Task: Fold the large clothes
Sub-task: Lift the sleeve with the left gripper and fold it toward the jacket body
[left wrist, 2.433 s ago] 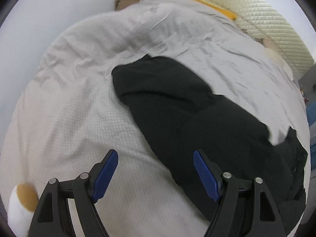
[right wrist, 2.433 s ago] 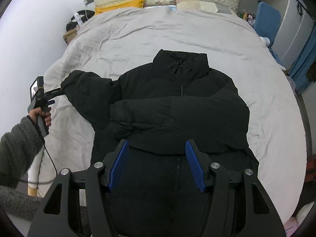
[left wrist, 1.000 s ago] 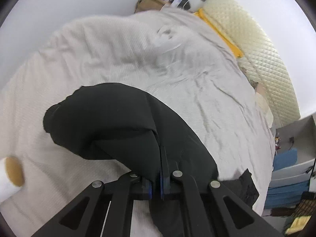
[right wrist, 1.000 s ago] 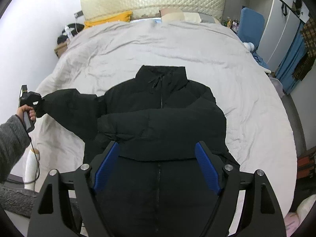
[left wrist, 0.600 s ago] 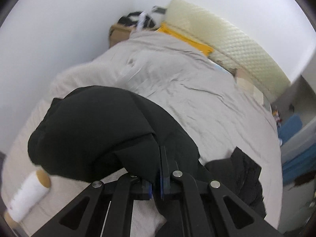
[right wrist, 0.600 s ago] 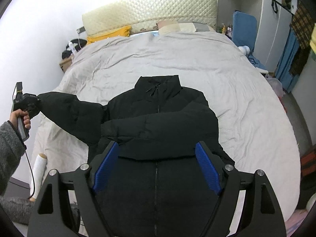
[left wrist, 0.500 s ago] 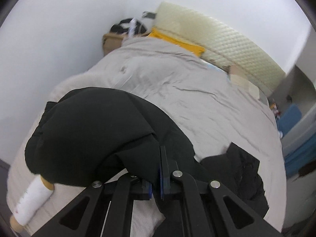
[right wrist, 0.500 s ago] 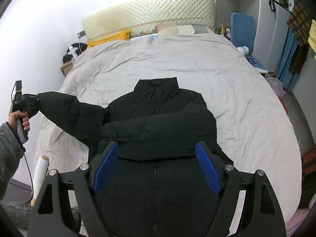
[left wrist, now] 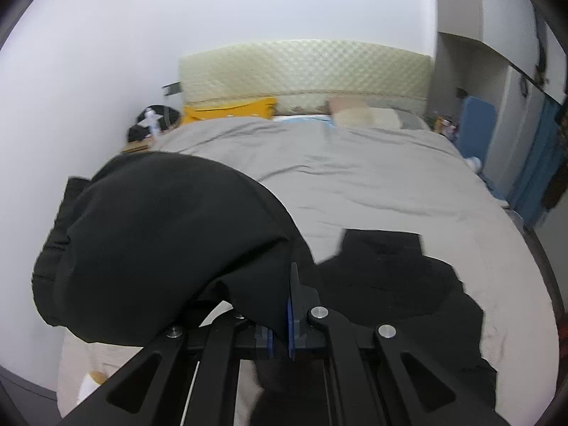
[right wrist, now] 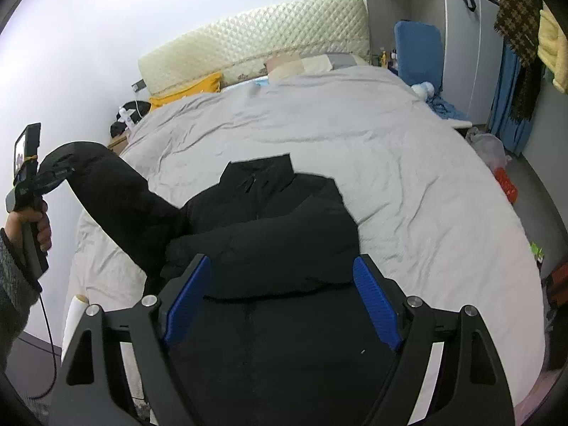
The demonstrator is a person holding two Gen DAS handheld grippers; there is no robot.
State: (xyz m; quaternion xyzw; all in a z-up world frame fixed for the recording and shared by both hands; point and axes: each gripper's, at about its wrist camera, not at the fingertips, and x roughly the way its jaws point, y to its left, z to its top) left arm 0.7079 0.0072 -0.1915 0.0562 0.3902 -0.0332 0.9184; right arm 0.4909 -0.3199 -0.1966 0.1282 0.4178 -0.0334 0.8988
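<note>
A black puffer jacket point(right wrist: 277, 227) lies face up on the grey bed, its collar toward the headboard. One sleeve is folded across the chest. The other sleeve point(right wrist: 117, 191) is lifted off the bed at the left. My left gripper point(left wrist: 280, 314) is shut on that sleeve's cuff end point(left wrist: 167, 248), which bulges over the fingers; this gripper also shows in the right wrist view point(right wrist: 42, 177), held up at the bed's left side. My right gripper point(right wrist: 278, 300) is open and empty above the jacket's lower front.
The grey bedcover point(right wrist: 408, 184) spreads wide around the jacket. A quilted headboard point(right wrist: 248, 46) and pillows point(right wrist: 188, 92) stand at the far end. A white roll point(right wrist: 72, 319) lies by the bed's left edge. A wardrobe and blue items point(right wrist: 419, 53) stand at the right.
My left gripper closed on the sleeve end and has lifted it up and away from the bed. My right gripper has stayed open above the jacket and pulled back a little.
</note>
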